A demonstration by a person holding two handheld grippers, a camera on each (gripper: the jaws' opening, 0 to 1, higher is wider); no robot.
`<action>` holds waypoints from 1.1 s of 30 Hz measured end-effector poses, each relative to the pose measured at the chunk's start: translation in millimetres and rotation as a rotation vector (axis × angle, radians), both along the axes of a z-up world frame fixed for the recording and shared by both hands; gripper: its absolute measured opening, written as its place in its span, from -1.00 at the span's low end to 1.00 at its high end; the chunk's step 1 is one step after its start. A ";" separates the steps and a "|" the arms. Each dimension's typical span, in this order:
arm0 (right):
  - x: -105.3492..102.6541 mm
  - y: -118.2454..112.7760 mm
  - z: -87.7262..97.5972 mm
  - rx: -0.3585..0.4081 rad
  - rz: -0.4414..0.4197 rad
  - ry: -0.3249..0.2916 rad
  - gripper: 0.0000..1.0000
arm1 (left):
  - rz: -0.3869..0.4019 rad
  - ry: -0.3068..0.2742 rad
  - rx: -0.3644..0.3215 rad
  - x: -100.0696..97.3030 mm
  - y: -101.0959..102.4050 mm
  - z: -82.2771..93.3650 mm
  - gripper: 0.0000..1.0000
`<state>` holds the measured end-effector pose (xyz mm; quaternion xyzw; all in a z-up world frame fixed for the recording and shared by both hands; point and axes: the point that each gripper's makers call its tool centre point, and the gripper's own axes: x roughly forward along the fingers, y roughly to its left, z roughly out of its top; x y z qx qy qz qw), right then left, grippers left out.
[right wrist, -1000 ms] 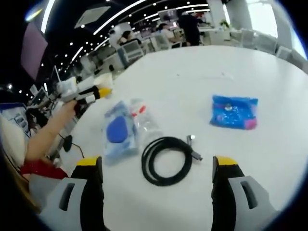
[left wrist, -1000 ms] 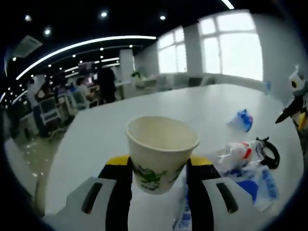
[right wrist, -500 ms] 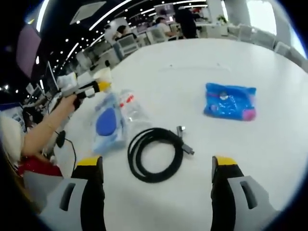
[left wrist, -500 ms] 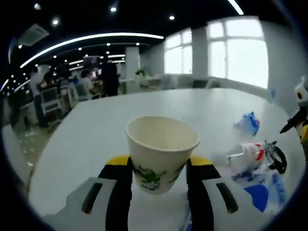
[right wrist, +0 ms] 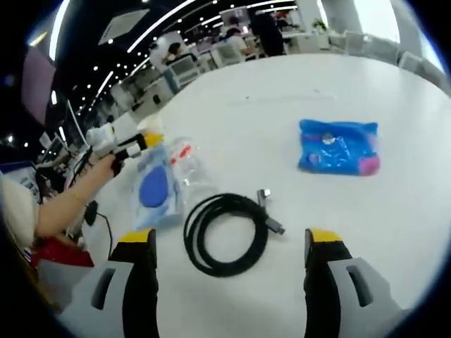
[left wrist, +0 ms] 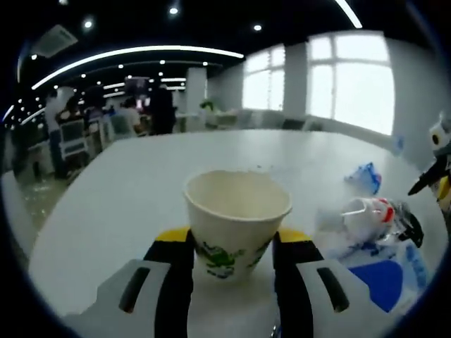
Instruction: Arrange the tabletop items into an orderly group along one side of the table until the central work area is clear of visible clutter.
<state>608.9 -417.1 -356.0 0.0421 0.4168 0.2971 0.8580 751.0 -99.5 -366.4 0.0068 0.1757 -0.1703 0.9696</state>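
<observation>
Since the earlier frames the left gripper view has swung, so the clear plastic bottle with a red label (left wrist: pixel 368 213) and the blue-printed plastic bag (left wrist: pixel 384 271) now sit lower right; in the right gripper view the coiled black cable (right wrist: pixel 227 233) has slid closer to the frame's bottom centre as that claw nears it.

The left claw (left wrist: pixel 231 243) grips a white paper cup with green print (left wrist: pixel 236 220) by its lower wall, upright, over the white round desk (left wrist: pixel 141 190) at lower centre of its view. The right claw (right wrist: pixel 230 282) stands wide open and empty, its jaws either side of the cable. The crumpled blue snack packet (right wrist: pixel 338 146) lies well apart, at right of centre; the bottle and bag lie at left of centre, near the left claw.

Risk, as I judge it: the thin cup may buckle or tip if squeezed or tilted, and the loose cable may uncoil or slip out if pinched on one strand only.
</observation>
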 end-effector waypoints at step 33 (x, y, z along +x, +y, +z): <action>-0.2 -3.4 -1.3 -0.121 0.110 -0.068 0.94 | -0.039 0.045 -0.045 -49.1 -7.1 26.2 0.86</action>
